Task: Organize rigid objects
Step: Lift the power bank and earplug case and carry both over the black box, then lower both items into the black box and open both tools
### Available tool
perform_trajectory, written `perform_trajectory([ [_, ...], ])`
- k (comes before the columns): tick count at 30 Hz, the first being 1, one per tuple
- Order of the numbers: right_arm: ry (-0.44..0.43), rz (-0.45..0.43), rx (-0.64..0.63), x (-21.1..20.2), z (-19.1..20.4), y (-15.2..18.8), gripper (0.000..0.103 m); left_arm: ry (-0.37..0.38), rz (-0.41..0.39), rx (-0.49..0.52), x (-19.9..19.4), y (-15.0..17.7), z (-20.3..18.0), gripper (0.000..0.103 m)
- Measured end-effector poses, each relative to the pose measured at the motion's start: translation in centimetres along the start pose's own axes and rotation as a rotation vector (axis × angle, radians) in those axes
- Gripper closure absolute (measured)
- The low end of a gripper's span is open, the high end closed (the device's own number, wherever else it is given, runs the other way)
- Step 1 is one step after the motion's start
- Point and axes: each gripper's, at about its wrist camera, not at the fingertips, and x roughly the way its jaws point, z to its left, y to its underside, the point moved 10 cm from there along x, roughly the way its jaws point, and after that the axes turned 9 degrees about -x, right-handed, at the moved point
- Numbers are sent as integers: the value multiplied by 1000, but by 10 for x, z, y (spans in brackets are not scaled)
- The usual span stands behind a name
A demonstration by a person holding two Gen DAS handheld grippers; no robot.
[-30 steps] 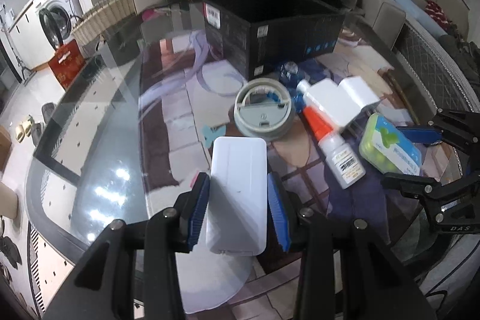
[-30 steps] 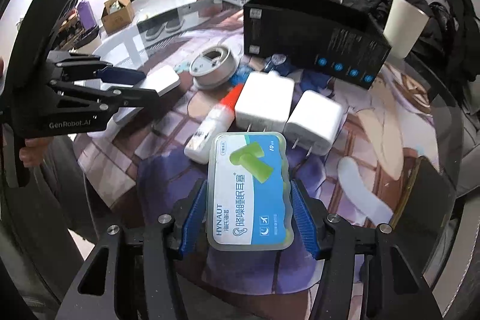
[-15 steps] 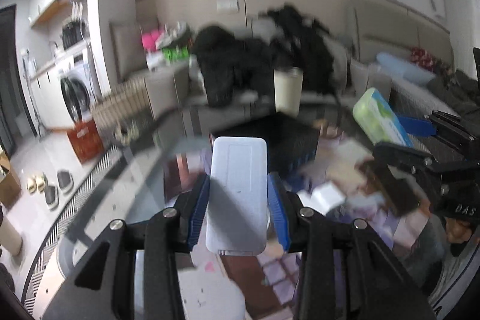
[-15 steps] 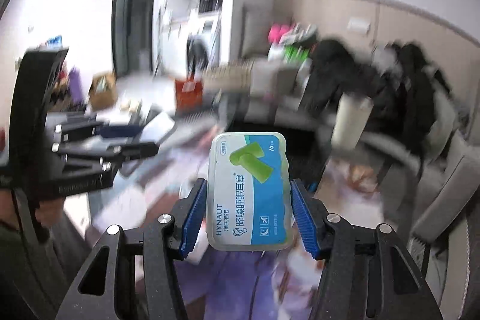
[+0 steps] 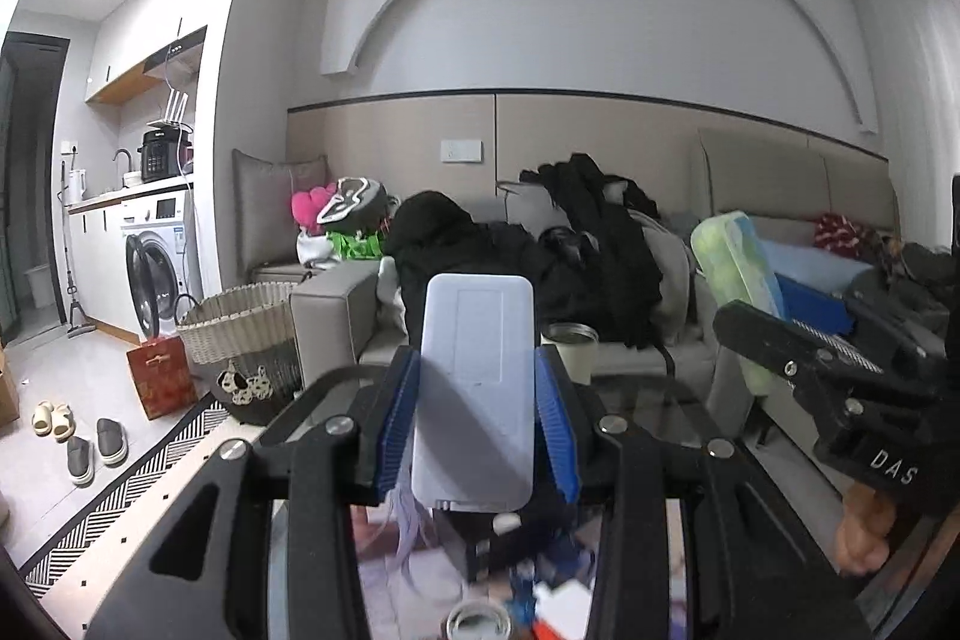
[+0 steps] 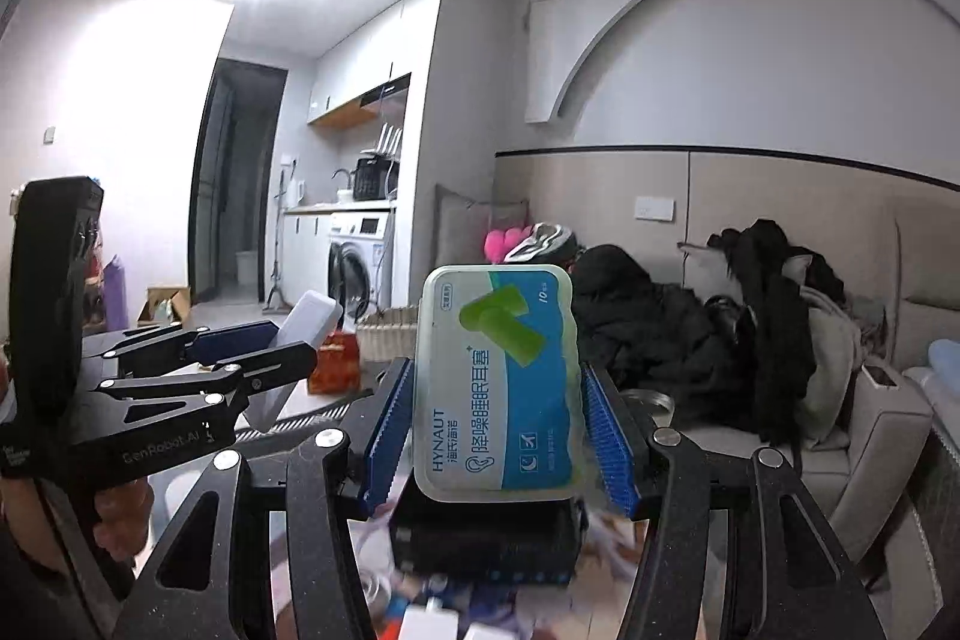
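Observation:
My left gripper (image 5: 475,403) is shut on a white flat rectangular case (image 5: 475,388) and holds it raised, well above the glass table (image 5: 312,550). My right gripper (image 6: 498,424) is shut on a green-and-blue earplug box (image 6: 501,382), also raised. The right gripper with the earplug box (image 5: 735,274) shows at the right of the left wrist view. The left gripper with the white case (image 6: 306,322) shows at the left of the right wrist view. The black open box (image 6: 486,544) sits on the table just below and beyond the right gripper, blurred.
Small items lie blurred at the table's near edge: a round tape reel (image 5: 477,622) and white adapters (image 6: 432,625). A sofa heaped with dark clothes (image 5: 528,268) stands behind. A wicker basket (image 5: 240,334) and washing machine (image 5: 153,274) are at the left.
Both grippers have lifted their items off the table and tilted up, so the views now face the room instead of looking down at the tabletop.

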Motion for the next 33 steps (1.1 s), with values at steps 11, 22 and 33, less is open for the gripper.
perform_trajectory([
  [11,32,180,71,132,-38,29,47,-33,190,-86,131,31,13,65],
  [22,-119,533,181,219,-29,145,47,-43,616,-150,207,142,11,66],
  [33,-219,822,312,221,-1,219,48,-62,725,-11,204,179,11,65],
])
